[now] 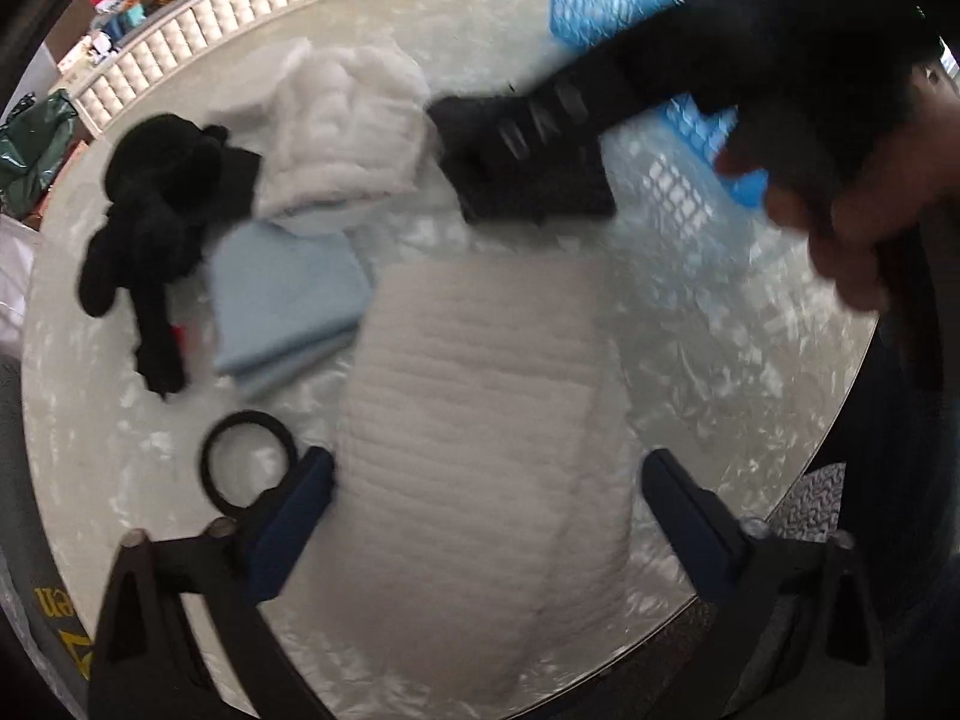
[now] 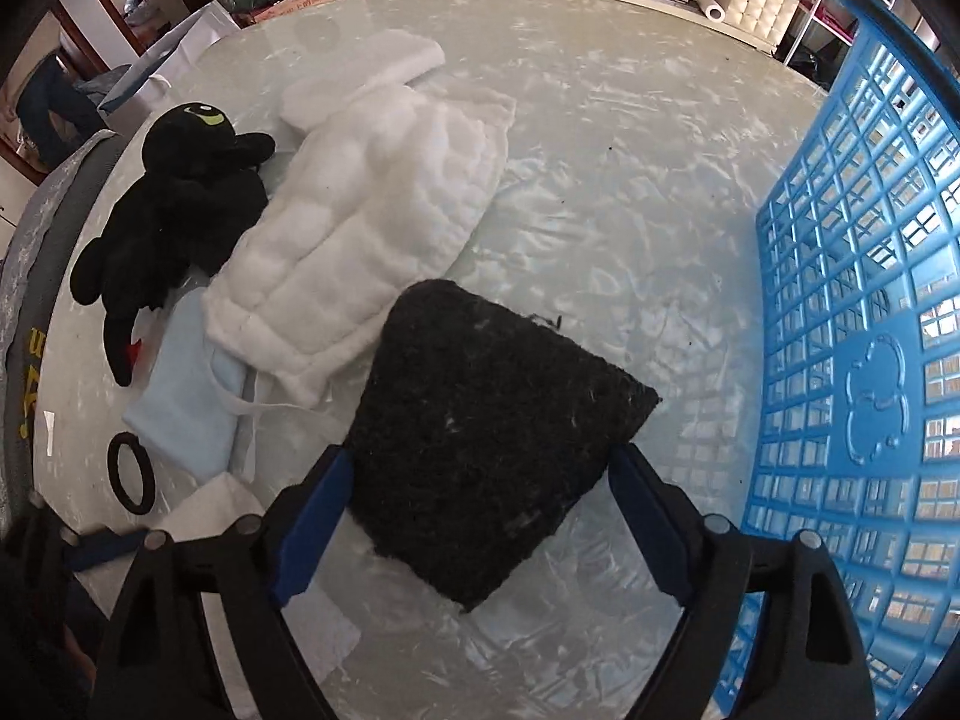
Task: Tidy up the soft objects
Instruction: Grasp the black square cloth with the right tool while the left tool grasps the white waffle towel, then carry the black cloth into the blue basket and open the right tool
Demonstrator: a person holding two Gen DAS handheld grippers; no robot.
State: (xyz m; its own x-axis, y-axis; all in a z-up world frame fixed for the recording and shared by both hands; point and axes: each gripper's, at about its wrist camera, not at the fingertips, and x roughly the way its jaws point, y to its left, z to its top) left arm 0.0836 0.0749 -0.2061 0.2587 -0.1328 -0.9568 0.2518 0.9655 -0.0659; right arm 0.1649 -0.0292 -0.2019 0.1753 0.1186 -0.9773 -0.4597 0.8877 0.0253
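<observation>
Left wrist view: left claw (image 1: 486,516) points down at the desk (image 1: 690,324), fingers spread wide, straddling the near end of a ribbed white pad (image 1: 480,408). The left blue finger (image 1: 288,528) sits right at the pad's edge, the right one stands clear of it — not pinching. View is motion-blurred.

Right wrist view: right claw (image 2: 480,516) also spread, with a black fibrous pad (image 2: 486,438) between the fingers. The pad lies flat on the desk; can't tell if the fingertips touch its edges, no squeeze visible.

Other soft items, left side of the desk:
- black plush toy (image 2: 168,210) with a green eye, lying on its side
- white quilted batting (image 2: 366,228), touching the plush and overlapping a folded light blue cloth (image 2: 186,402)
- black hair tie (image 2: 129,471), just beside the blue cloth

Blue plastic lattice basket (image 2: 858,360) stands at the right, near the black pad but apart from it. In the left view the person's hand (image 1: 864,180) shows on the right claw's handle.
</observation>
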